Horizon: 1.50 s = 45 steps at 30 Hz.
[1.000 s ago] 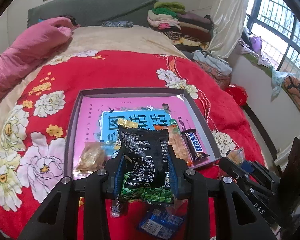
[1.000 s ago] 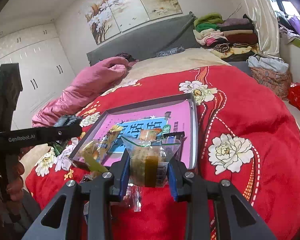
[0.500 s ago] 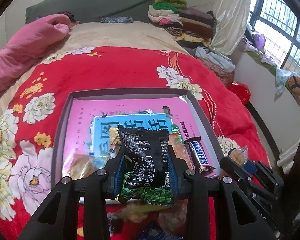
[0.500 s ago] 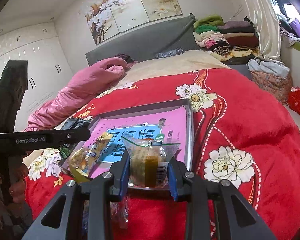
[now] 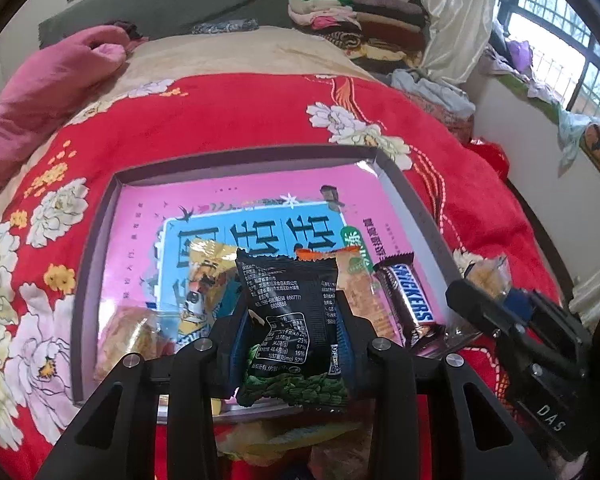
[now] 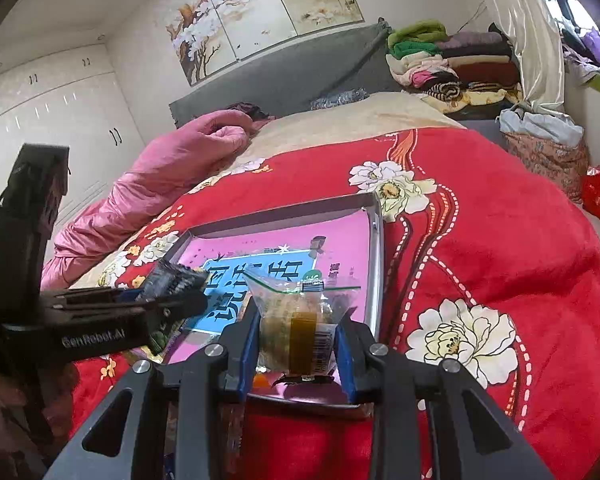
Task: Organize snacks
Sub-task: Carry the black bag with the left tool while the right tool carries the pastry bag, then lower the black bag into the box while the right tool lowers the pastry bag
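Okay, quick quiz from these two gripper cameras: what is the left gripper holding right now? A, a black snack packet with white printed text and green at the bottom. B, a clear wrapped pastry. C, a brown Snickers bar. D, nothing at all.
A: the left gripper is clamped on the black snack packet with white printed text and green at the bottom, above the shallow grey tray with the pink printed floor, where the brown Snickers bar already lies.
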Available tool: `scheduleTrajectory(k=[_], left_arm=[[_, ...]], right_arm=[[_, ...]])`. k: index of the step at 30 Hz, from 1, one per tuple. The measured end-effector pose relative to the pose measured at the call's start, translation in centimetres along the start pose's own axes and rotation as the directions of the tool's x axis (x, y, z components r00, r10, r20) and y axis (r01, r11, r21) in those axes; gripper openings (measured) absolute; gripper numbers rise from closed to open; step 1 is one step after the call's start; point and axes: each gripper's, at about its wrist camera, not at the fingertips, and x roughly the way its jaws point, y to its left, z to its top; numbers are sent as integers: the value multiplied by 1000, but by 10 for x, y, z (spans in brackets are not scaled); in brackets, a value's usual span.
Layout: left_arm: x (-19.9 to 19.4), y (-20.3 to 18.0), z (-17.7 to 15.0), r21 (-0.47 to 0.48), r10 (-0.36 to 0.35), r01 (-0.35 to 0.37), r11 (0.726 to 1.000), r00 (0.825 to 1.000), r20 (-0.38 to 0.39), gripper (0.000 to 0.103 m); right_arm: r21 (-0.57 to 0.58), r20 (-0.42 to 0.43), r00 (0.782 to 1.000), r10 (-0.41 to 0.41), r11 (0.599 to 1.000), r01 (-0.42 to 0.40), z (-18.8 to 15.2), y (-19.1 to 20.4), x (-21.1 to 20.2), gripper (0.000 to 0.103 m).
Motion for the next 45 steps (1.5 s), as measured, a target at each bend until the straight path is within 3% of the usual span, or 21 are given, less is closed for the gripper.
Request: scheduleTrajectory(k=[7,15,32,37,45], left_arm=[[16,-3,-8,2,-5,5,1000,999,-46,38],[22,-2,-9,-3,-10,10,1000,998,-64,38],[24,2,-10,-14,-30,29,999,997,-76,39],[24,5,-11,-35,-46,44,998,996,-77,39],[24,2,-11,-27,-39,37,999,996,-81,40]], right_arm=[[-7,-74,997,-26,1000,25,-5,-4,17,33],[-46,-101,994,-49,998,44,-11,-2,23,33],[-61,-77,996,-56,997,51,-12,-2,16,34],[-61,-52,997,-62,996,59,-12,-3,9,44],[-59,-32,997,-69,996,67,-9,-2,5,47]])
